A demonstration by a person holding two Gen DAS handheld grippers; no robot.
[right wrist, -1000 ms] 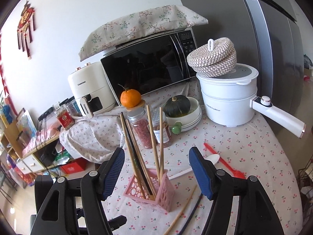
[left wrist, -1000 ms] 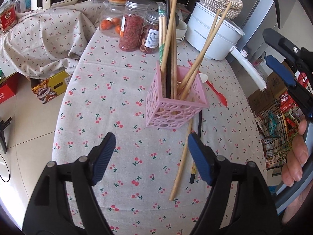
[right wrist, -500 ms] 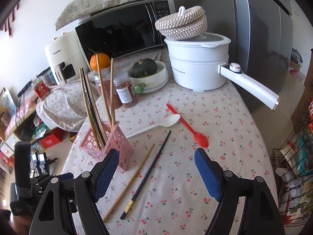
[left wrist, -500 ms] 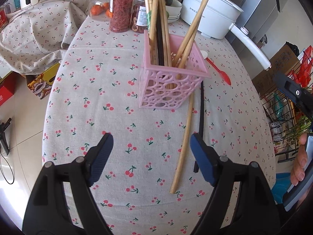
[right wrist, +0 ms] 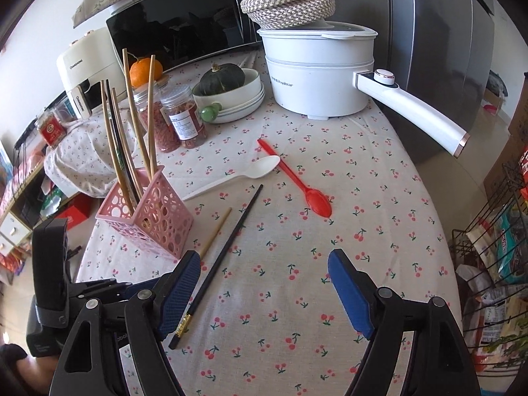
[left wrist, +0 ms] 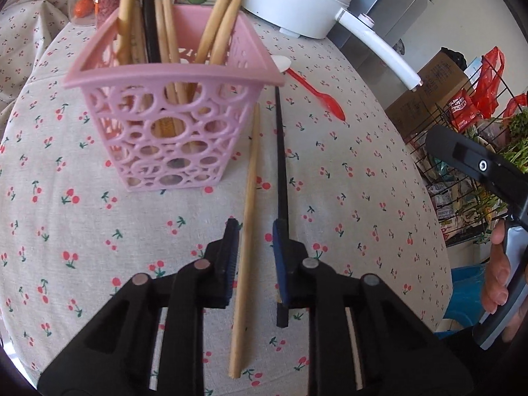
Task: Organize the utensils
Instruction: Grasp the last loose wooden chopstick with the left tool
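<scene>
Wooden chopstick [left wrist: 248,217] lies lengthwise between the left gripper [left wrist: 253,231] fingers, long axis running straight ahead toward the pink basket [left wrist: 171,105]. Jaws narrowed around it, not yet pinching. Black chopstick [left wrist: 281,165] just right of it. Right gripper [right wrist: 264,274] hovers wide open, empty, farther off.

Both views bright, even daylight; source direction unclear. Shadows on the tabletop [right wrist: 379,198] soft and short; red spoon [right wrist: 297,178] casts a thin one close beside it. Glare: fridge door [right wrist: 439,49] and microwave glass [right wrist: 184,29] show pale reflections. Left wrist view: pink basket [left wrist: 168,132] rim and upper chopsticks slightly smeared by motion blur. Strong fisheye bending at the edges, dark corners in both. Near tool bodies soft-focused.
</scene>
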